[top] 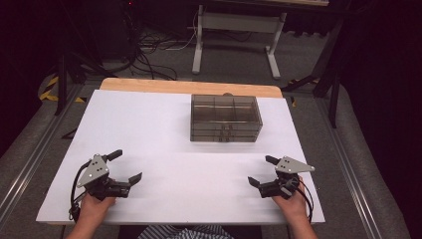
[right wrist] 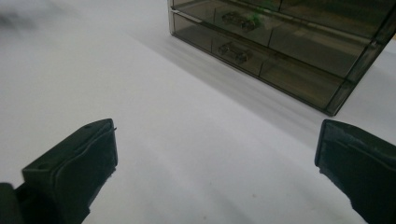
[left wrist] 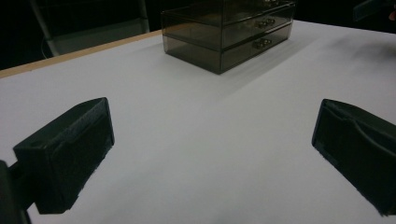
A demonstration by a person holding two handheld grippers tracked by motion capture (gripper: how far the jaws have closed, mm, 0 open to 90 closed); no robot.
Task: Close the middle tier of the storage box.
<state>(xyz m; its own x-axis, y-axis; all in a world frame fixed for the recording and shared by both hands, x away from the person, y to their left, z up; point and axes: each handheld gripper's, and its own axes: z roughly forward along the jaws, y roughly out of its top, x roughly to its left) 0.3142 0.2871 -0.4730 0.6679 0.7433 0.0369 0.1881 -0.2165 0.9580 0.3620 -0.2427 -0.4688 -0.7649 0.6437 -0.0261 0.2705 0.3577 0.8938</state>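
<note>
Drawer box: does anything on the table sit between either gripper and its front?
Nothing visible does. Bare white table lies between the open left gripper, the open right gripper and the smoky clear drawer box, whose drawer handles face the person.

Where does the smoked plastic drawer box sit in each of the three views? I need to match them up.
High view: the drawer box stands at the middle far part of the white table, drawer fronts toward the person.
Left gripper view: top, right of centre, beyond the open jaws.
Right gripper view: top right, cut by the top edge.
Shared landmark: the two stacked drawer handles on its front.
</note>
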